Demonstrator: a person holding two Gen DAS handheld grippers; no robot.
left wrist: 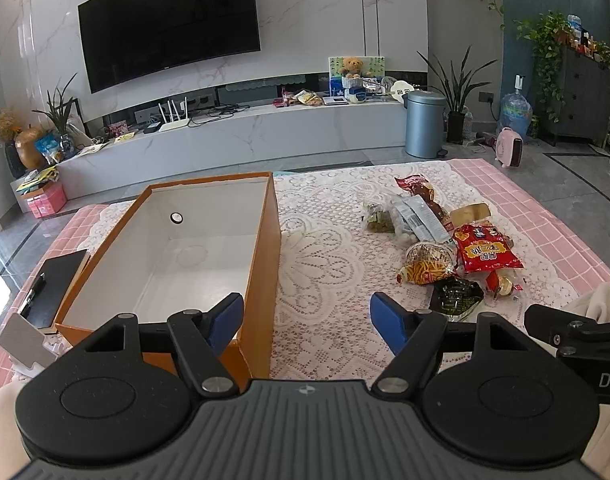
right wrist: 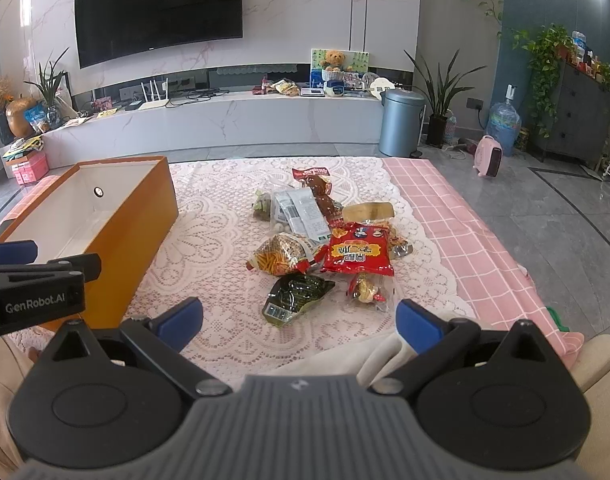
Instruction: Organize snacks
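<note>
a home living room: wall television [left wrist: 169, 24], marble media console [left wrist: 241, 136], potted plants [left wrist: 457, 92].

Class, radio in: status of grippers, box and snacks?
Left gripper open, right gripper open, both empty. Orange box empty. Snack pile on lace cloth, untouched. Path clear.

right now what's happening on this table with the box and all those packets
A person holds a gripper in each hand over a lace-covered table. The left gripper and right gripper are both open and hold nothing. The orange box is empty, and the snack packets lie piled beside it.
</note>
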